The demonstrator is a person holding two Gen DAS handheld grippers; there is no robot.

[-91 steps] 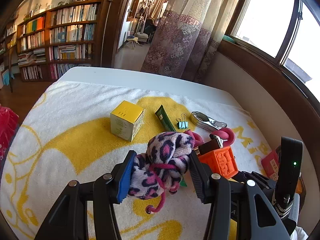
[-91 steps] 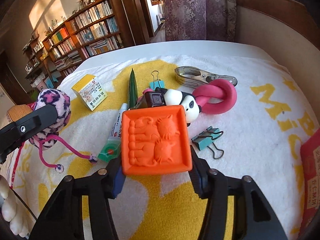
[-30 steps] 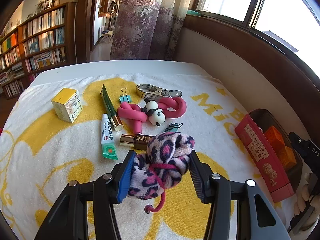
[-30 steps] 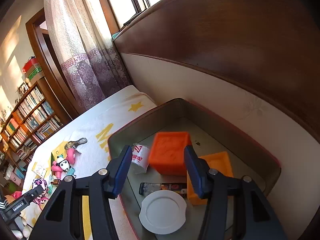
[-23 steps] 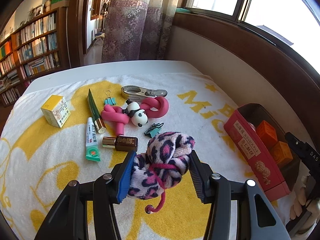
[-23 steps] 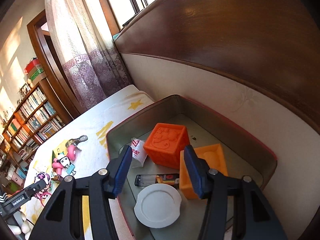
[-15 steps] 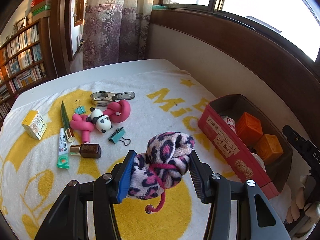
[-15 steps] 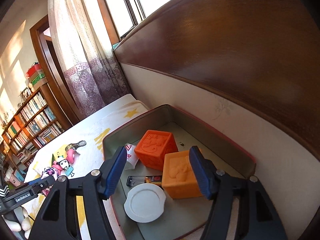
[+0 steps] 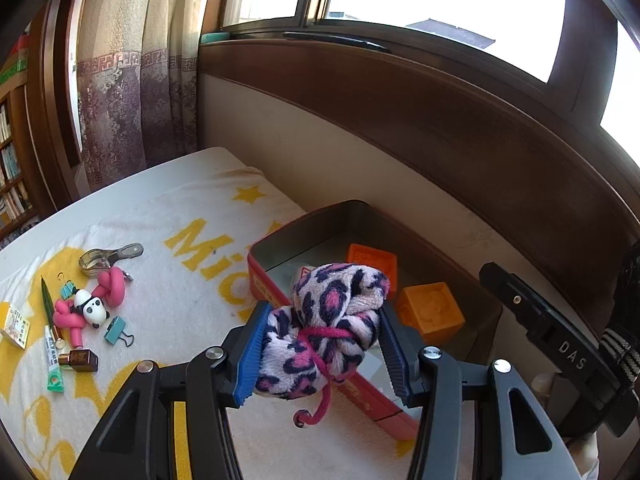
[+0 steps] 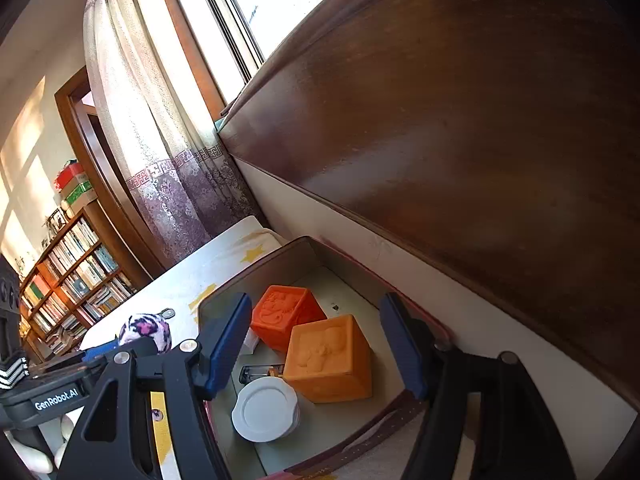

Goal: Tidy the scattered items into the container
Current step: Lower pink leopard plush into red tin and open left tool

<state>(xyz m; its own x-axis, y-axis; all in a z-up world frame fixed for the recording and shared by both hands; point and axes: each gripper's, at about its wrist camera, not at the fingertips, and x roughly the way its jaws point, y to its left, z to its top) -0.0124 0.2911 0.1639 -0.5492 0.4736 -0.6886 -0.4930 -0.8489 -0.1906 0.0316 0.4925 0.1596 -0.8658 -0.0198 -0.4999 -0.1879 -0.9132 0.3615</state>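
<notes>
Since a second ago we have swung our left gripper (image 9: 320, 344) off the towel and up to the near wall of the red tin (image 9: 472, 292), while our right gripper (image 10: 316, 344) let go of the darker orange block (image 10: 286, 320); its jaws have just been opening, they now stand wide with nothing pressed between them, and the block rests on the tin floor touching the lighter orange block (image 10: 330, 364). The left jaws are clamped on the leopard-print plush bundle (image 9: 328, 320), its pink cord dangling at 6 o'clock.

We judge one drop done and the next delivery in hand. In the left wrist view the bundle hangs over the tin's near rim, with both blocks beyond it at 1 to 3 o'clock. The tin also holds a white round lid (image 10: 266, 408) and a small dark bottle (image 10: 260, 372), seen at 7 to 9 o'clock of the lighter block in the right wrist view.

Next we would carry the bundle a little further over the rim and open above the bare floor, with the right gripper drawn clear first. On the towel (image 9: 192, 288), at 9 o'clock, the panda toy (image 9: 94, 308), binder clips, metal clip, tube and brown bottle remain
</notes>
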